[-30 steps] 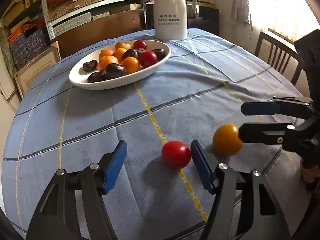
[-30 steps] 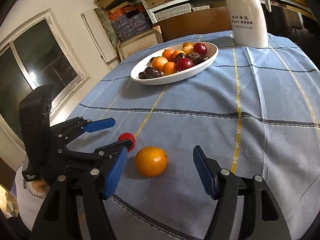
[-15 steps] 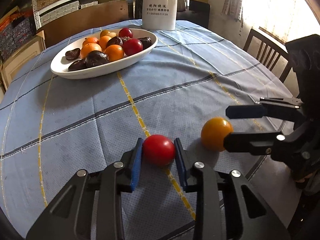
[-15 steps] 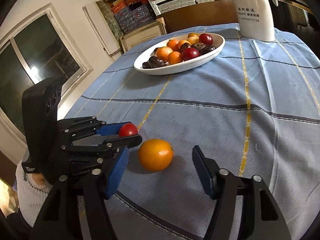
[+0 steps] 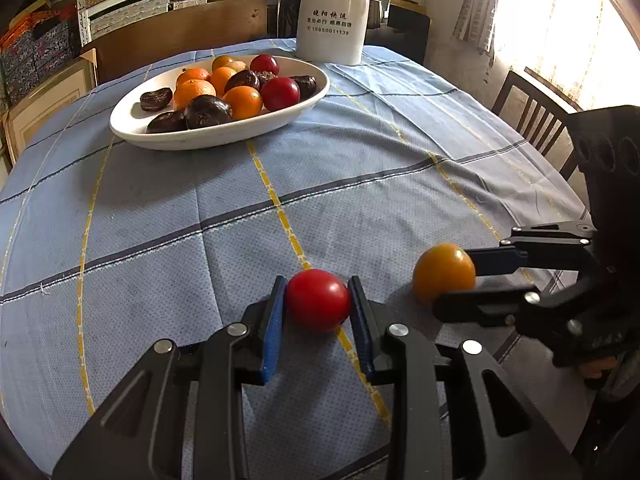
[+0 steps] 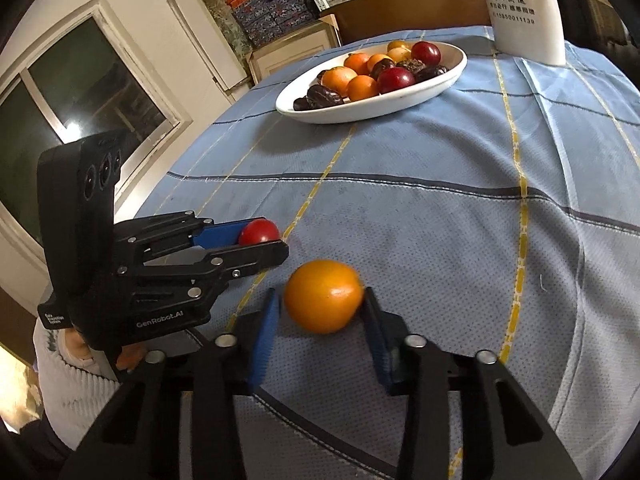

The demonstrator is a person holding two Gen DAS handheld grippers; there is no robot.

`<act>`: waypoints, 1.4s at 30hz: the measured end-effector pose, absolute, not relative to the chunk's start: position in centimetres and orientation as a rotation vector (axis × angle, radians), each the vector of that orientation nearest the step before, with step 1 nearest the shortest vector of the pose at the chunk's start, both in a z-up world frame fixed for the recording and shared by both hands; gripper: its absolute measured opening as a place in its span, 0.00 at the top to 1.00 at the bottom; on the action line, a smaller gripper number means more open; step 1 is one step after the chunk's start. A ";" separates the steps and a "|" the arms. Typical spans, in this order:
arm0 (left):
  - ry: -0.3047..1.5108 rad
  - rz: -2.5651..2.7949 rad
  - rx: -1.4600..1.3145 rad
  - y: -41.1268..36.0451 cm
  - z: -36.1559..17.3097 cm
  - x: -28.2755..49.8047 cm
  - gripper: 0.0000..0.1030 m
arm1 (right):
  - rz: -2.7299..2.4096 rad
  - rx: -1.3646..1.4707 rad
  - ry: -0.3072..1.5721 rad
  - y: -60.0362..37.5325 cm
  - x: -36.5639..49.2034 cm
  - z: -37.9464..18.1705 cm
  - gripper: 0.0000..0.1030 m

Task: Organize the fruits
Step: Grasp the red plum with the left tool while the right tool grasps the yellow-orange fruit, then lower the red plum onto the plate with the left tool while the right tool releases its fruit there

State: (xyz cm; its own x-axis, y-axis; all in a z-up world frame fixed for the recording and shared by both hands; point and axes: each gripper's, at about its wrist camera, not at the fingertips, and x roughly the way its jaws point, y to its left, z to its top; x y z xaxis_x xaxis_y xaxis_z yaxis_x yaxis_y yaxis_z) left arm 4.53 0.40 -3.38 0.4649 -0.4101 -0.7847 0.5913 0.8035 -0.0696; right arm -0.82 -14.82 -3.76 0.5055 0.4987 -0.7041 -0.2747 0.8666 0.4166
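Note:
A small red fruit [image 5: 318, 300] sits on the blue checked cloth, and my left gripper [image 5: 317, 285] is shut on it, a blue pad pressed to each side. Just to its right lies an orange fruit [image 5: 443, 271]. My right gripper [image 6: 322, 296] is closing its jaws on that orange fruit [image 6: 324, 296], and both pads touch it. From the right wrist view, the left gripper [image 6: 264, 240] holds the red fruit [image 6: 259, 231] to the left. A white oval bowl [image 5: 216, 142] with several orange, red and dark fruits stands further back.
A tall white flask [image 5: 334, 12] stands behind the bowl [image 6: 360, 114]. A wooden chair [image 5: 532, 120] is past the table's right edge. Shelves and boxes fill the back wall. A hand in a white knit sleeve [image 6: 76, 364] holds the left gripper.
Both grippers have gone from wide open to closed: the left on the red fruit first, the right on the orange fruit after it. Both fruits still rest on the cloth.

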 end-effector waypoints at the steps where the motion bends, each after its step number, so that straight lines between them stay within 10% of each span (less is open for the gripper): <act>1: 0.896 -0.621 0.224 0.4 -3.4 4.5 0.71 | 0.475 0.273 0.931 -15.0 -0.8 -3.8 0.62; 31: 0.757 -0.275 -0.024 4.4 2.0 23.4 0.71 | 0.212 0.217 0.738 -14.3 16.9 2.8 0.63; 36: 0.723 -0.236 0.017 4.3 1.3 22.9 0.22 | 0.180 0.165 0.698 -13.8 17.1 2.4 0.47; 42: 0.654 -0.183 0.065 4.3 2.3 19.4 0.06 | 0.144 0.153 0.643 -14.5 14.2 3.3 0.35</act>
